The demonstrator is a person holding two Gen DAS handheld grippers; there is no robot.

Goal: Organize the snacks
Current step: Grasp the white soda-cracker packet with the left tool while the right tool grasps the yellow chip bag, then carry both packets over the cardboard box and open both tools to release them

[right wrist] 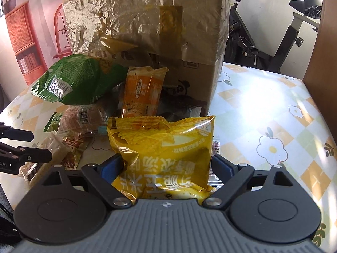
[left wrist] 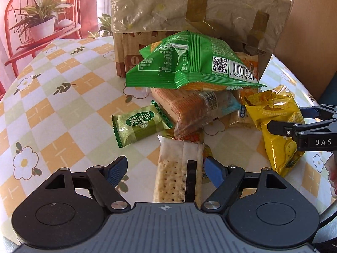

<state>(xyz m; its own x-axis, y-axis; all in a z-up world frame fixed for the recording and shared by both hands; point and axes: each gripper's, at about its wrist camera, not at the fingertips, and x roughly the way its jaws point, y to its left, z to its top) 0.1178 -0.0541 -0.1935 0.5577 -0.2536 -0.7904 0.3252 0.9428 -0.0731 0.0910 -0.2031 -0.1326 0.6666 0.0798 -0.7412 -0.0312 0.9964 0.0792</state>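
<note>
I have both tools down over the snack pile on the checked tablecloth (left wrist: 52, 97), in front of the taped cardboard box (left wrist: 189, 10).

Left gripper (left wrist: 166, 168): jaws stand wide apart, nothing clamped. The cracker sleeve (left wrist: 174, 172) lies lengthwise between them, its near end under the tool; the right pad sits just beside its edge, and I cannot tell whether it touches.

Right gripper (right wrist: 166, 166): jaws wide, straddling the yellow chip bag (right wrist: 166, 147). The left pad is close against the bag's crumpled corner, the right pad stands just clear of the other edge; no squeeze visible, so I count it as not yet gripped.

Handling, in my judgement:
- The yellow chip bag is light, air-puffed and slick foil. It will cave under the pads and the contents crush easily. Best held low across the body or at the crimped seam, with gentle closure.
- The cracker sleeve is stiffer but brittle (clear film, likely slippery). Take it across its narrow width, near the middle.
- The green packet (left wrist: 189, 63) rests on top of the stack and may slide if the layers beneath are disturbed.
</note>
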